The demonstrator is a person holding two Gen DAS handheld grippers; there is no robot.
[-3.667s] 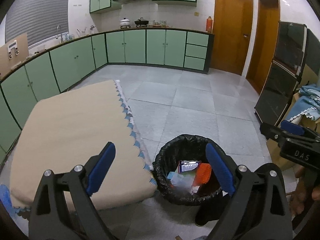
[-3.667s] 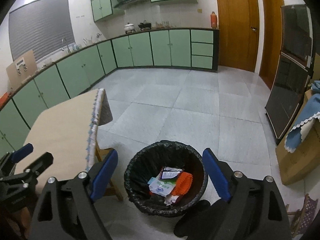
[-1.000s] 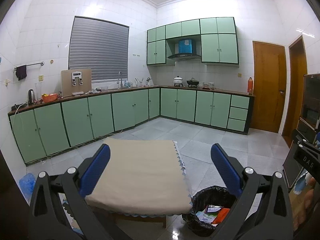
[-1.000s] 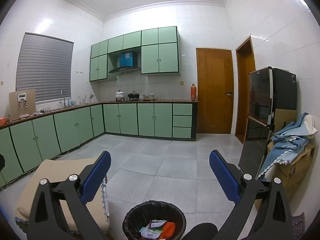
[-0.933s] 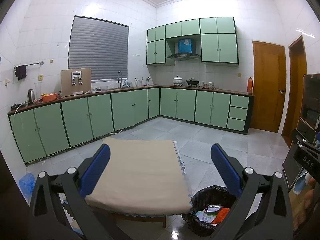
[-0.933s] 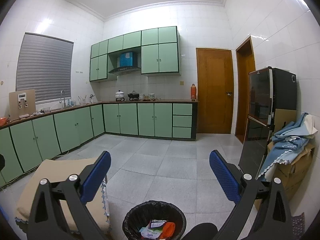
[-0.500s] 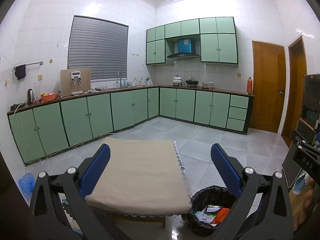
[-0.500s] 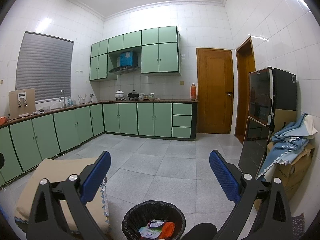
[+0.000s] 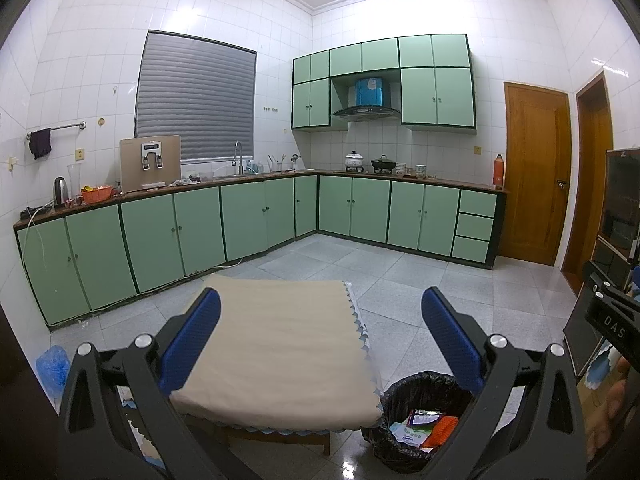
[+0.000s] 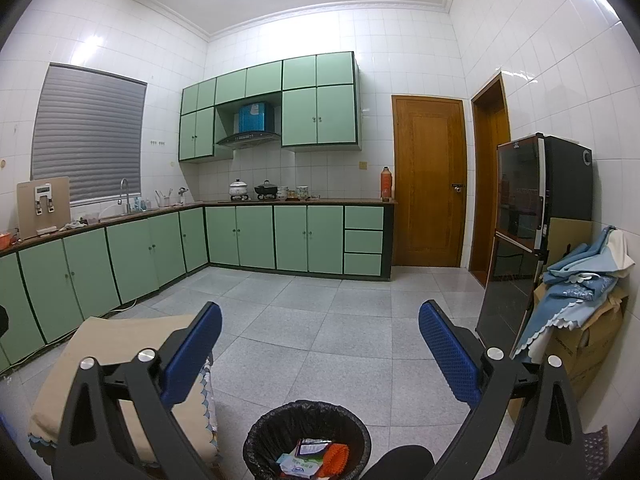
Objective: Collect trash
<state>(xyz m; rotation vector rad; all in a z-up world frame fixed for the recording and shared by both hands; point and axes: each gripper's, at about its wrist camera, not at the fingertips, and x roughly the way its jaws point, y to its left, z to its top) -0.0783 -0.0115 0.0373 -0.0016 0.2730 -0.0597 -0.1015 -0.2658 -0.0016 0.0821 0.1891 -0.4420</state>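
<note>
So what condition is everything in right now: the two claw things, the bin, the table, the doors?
left gripper: fingers wide apart, holding nothing
right gripper: fingers wide apart, holding nothing
trash bin: uncovered, black liner in, some rubbish at the bottom
table: covered by a beige cloth, nothing on top
wooden door: shut
base cabinets: all doors shut
window blind: fully lowered

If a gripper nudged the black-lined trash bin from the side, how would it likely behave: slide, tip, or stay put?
The trash bin would probably slide rather than tip: it looks wide and low, and it stands on glossy floor tiles. It is likely light, since only a few wrappers lie inside. The loose black liner at the rim would likely crumple under a push.
</note>
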